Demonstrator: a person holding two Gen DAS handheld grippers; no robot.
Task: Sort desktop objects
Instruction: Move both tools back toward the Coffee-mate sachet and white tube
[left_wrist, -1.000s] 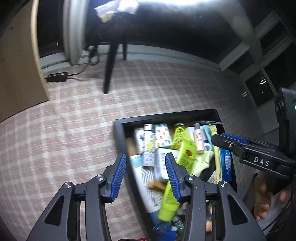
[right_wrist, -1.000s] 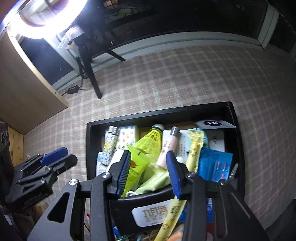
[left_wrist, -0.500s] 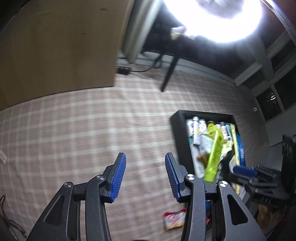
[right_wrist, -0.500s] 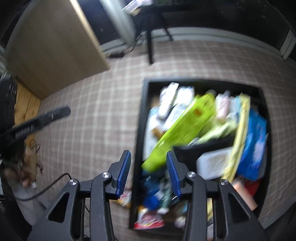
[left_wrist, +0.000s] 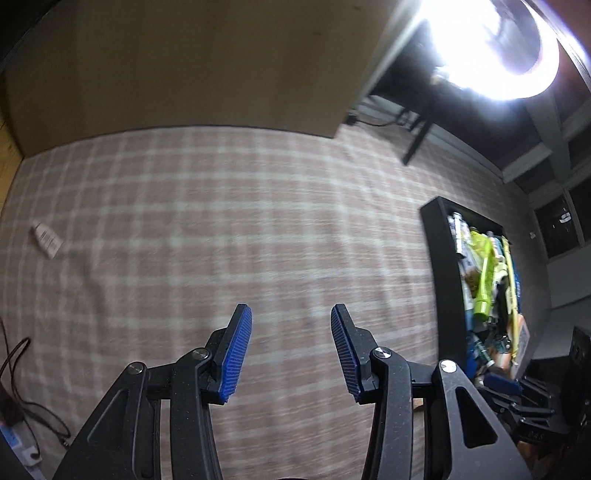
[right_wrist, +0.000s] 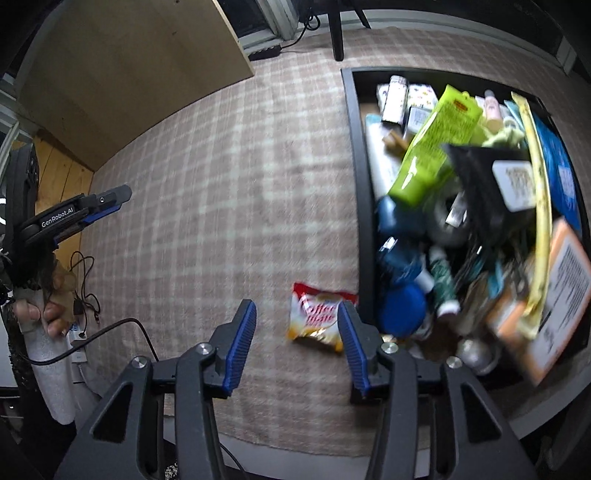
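Note:
A black tray (right_wrist: 364, 206) crammed with several small items, among them a lime-green tube (right_wrist: 434, 147), stands on the checked cloth; it also shows at the right of the left wrist view (left_wrist: 439, 280). A red-and-white snack packet (right_wrist: 317, 321) lies on the cloth beside the tray's left wall. My right gripper (right_wrist: 293, 314) is open and empty, above the cloth with the packet just inside its right finger. My left gripper (left_wrist: 291, 317) is open and empty over bare cloth, far left of the tray. A small white tube (left_wrist: 46, 240) lies at the far left.
A wooden board (left_wrist: 184, 70) stands along the back of the cloth. A bright ring lamp (left_wrist: 495, 48) on a black stand is at the back right. Cables and a power strip (left_wrist: 14, 439) lie off the cloth's left edge. The left gripper shows in the right wrist view (right_wrist: 107, 201).
Both grippers have pulled back and swung left, away from above the tray. The tray now sits to the right in both views, and the snack packet has come into view.

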